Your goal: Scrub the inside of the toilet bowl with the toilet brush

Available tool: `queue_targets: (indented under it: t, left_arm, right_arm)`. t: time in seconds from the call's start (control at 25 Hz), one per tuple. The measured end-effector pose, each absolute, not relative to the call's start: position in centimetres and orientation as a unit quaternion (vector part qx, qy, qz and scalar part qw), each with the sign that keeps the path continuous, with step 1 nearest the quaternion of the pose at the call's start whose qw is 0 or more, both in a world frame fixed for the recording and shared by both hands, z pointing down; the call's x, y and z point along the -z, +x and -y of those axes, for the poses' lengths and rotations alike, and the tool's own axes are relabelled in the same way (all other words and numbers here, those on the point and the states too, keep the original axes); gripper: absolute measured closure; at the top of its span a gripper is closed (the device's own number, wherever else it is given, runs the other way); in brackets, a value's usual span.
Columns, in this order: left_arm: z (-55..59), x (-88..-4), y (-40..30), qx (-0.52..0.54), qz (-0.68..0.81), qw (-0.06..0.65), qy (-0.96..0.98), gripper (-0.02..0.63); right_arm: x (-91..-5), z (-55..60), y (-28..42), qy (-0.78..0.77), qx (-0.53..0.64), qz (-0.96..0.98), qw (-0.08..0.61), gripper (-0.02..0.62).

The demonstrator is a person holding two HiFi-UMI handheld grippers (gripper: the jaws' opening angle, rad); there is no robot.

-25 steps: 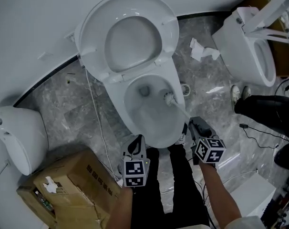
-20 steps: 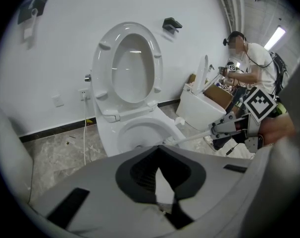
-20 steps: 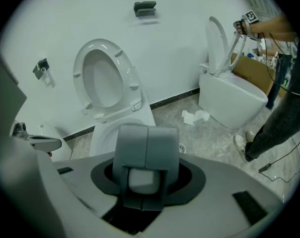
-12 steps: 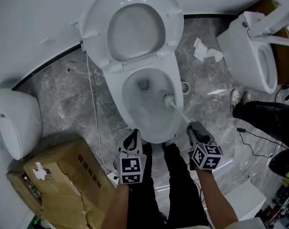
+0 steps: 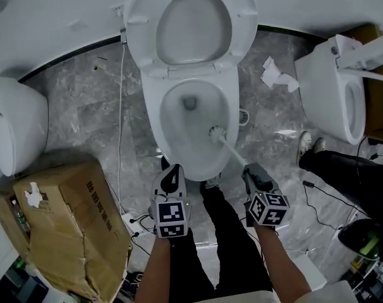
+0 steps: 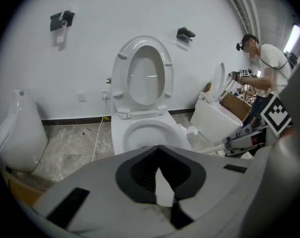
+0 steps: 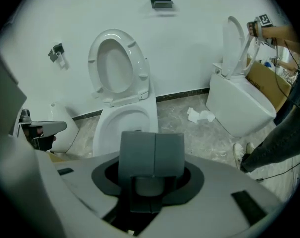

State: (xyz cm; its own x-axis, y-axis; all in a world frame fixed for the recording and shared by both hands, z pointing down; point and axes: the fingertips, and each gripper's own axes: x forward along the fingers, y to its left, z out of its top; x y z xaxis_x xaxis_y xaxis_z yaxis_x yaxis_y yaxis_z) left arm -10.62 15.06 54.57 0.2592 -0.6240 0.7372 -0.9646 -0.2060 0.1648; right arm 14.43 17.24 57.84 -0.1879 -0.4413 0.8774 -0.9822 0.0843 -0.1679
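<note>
Marble floor; scrub seemingly partway
Right gripper clamps toilet brush at toilet bowl's right wall; left gripper closed, empty

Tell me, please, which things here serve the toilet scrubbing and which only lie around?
For the job: toilet bowl, toilet brush.
Lying about: cardboard box, crumpled paper, second toilet, urinal, floor cable.
</note>
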Motion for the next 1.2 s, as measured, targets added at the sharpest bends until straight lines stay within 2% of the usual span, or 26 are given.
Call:
queue_targets:
  t: [0.16, 0.56, 1.2]
  left_arm:
    - [-15.7, -53.9, -10.1, -0.27, 0.559, 0.304, 0.722, 0.577]
    - [-19.4, -53.6, -10.3, -0.246, 0.597, 0.33, 0.688, 0.577]
    - [-20.2, -54.1, -12.2, -0.24, 0.629, 0.343, 0.656, 0.577]
  right_arm:
    - [-57.8, -17.9, 14.3, 0.523, -0.395, 0.67, 0.349, 0.419]
    - [-57.7, -20.3, 13.6, 0.469, -0.369, 0.697, 0.397, 0.419]
    - [-57.3, -22.1, 12.8, 0.401, -0.357, 0.726, 0.43, 0.419]
